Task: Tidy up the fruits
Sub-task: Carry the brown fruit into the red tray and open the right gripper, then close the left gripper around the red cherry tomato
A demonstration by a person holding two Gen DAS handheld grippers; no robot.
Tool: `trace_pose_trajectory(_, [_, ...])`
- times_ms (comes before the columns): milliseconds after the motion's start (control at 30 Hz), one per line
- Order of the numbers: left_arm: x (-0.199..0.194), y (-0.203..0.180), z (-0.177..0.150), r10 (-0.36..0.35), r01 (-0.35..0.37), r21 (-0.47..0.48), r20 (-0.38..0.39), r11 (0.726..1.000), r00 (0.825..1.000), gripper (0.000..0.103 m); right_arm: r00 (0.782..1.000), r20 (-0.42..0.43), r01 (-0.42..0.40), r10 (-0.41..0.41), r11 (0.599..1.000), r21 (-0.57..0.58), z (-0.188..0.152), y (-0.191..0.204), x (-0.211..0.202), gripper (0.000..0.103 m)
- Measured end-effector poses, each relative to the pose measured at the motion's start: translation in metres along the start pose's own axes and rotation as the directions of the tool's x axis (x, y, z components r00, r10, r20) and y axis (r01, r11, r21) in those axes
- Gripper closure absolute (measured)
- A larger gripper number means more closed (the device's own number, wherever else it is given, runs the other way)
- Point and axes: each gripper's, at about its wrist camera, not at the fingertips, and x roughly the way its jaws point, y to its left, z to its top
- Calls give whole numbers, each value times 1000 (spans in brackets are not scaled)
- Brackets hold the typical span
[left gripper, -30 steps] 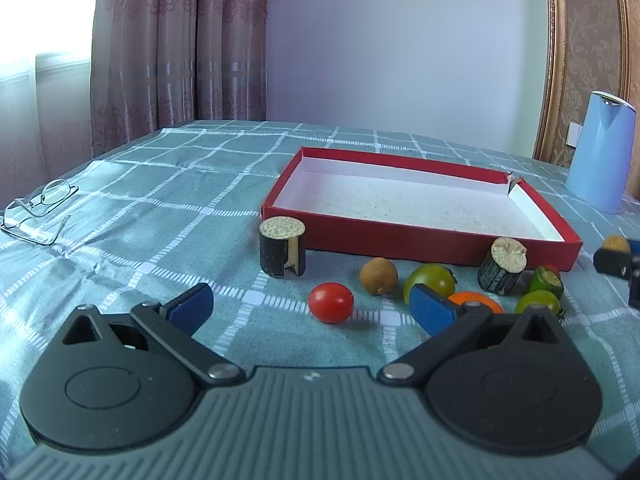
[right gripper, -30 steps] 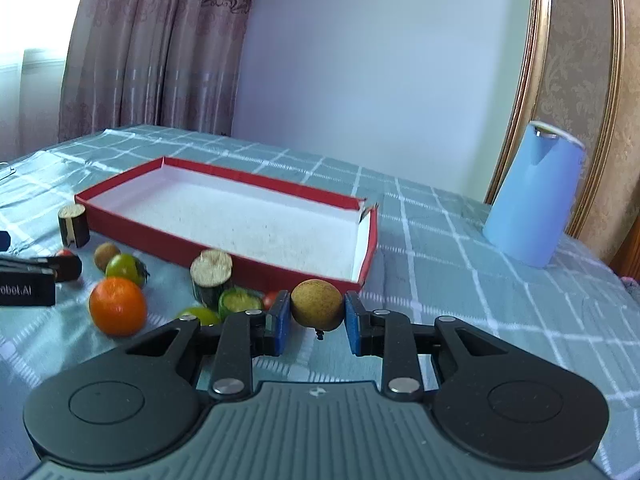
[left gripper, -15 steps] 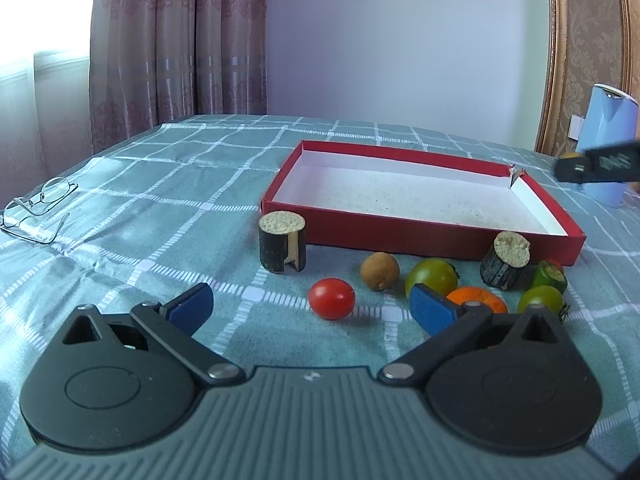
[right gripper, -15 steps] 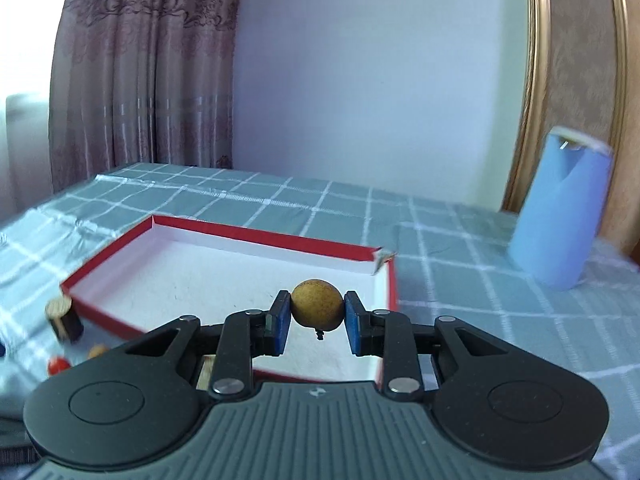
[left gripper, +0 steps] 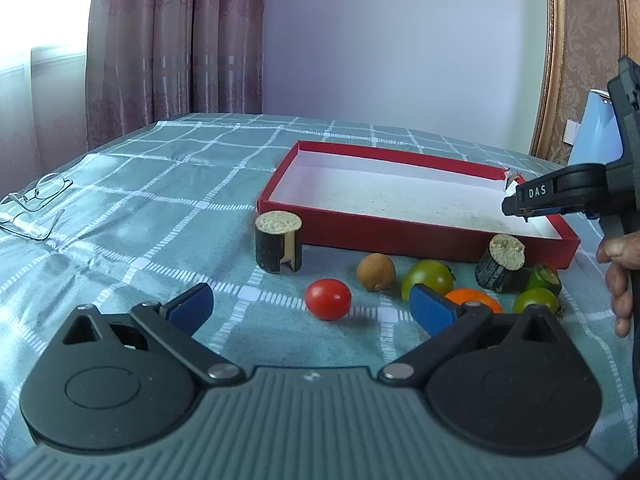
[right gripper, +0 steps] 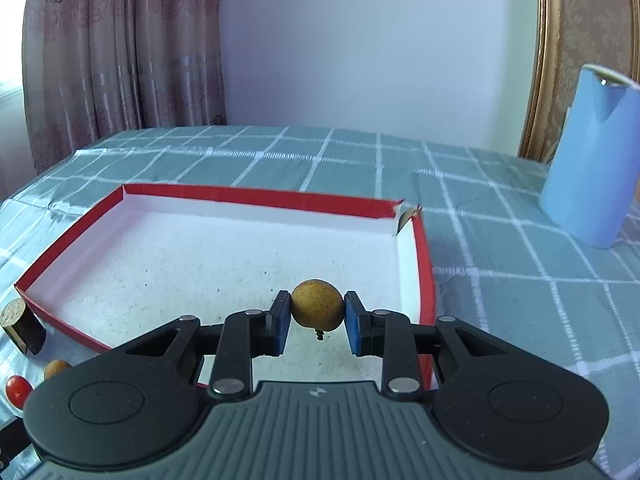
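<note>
My right gripper is shut on a round brown fruit and holds it above the near right part of the red tray, whose white floor is bare. In the left wrist view the right gripper hangs over the tray's right end, and the fruit it holds is hidden there. My left gripper stands open low over the cloth. Just beyond it lie a red tomato, a second brown fruit, a green-yellow tomato and an orange.
Two dark cut cylinders and two small green fruits sit before the tray. Glasses lie far left. A blue jug stands right of the tray. A person's hand is at the right edge.
My right gripper has lifted the brown fruit from the cloth in front of the tray and carried it over the tray's near right corner. The left gripper has stayed put.
</note>
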Motion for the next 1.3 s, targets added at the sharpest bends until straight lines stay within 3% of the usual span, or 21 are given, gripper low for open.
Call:
trace_pose_trajectory(133, [0, 0, 0, 1, -1, -5, -1, 1000, 1000, 0, 1000, -7, 14, -14, 1000, 0, -1, -3, -2, 75])
trace_pose_trajectory(333, [0, 0, 0, 8, -8, -7, 2, 1000, 1000, 0, 996, 92, -19, 13, 998, 61, -6, -25, -42, 75])
trace_pose_trajectory(433, [-2, 5, -1, -31, 31, -27, 18, 999, 999, 0, 991, 136, -26, 9, 992, 120, -20, -42, -69, 73])
trace_pose_trajectory(500, [-5, 12, -2, -81, 82, -46, 31, 996, 996, 0, 989, 146, -60, 36, 985, 162, -34, -54, -83, 62])
trace_pose_trajectory(567, [-8, 18, -3, -121, 122, -22, 32, 992, 992, 0, 987, 160, -63, 33, 980, 189, -51, -60, -95, 30])
trace_pose_trajectory(800, [-20, 28, -3, -25, 12, 110, 111, 994, 994, 0, 986, 157, -88, 58, 977, 193, -87, -62, -101, 29])
trace_pose_trajectory(867, [-18, 28, -1, -11, -2, 127, 95, 992, 995, 3, 989, 129, -102, 75, 971, 216, -90, -63, -97, 29])
trace_pose_trajectory(933, [-14, 24, 2, -13, 2, 149, 75, 989, 997, 17, 985, 144, -133, 100, 960, 247, -90, -67, -97, 29])
trace_pose_trajectory(1233, [7, -2, 11, -41, 42, 224, -8, 974, 999, 20, 982, 124, -174, 142, 938, 299, -96, -76, -92, 29])
trace_pose_trajectory(1267, [10, -4, 13, -28, 30, 230, -15, 973, 1000, 22, 981, 123, -179, 147, 935, 307, -96, -77, -91, 29])
trace_pose_trajectory(1300, [14, -6, 14, -17, 23, 235, -29, 972, 999, 31, 981, 124, -183, 151, 932, 312, -96, -78, -91, 29])
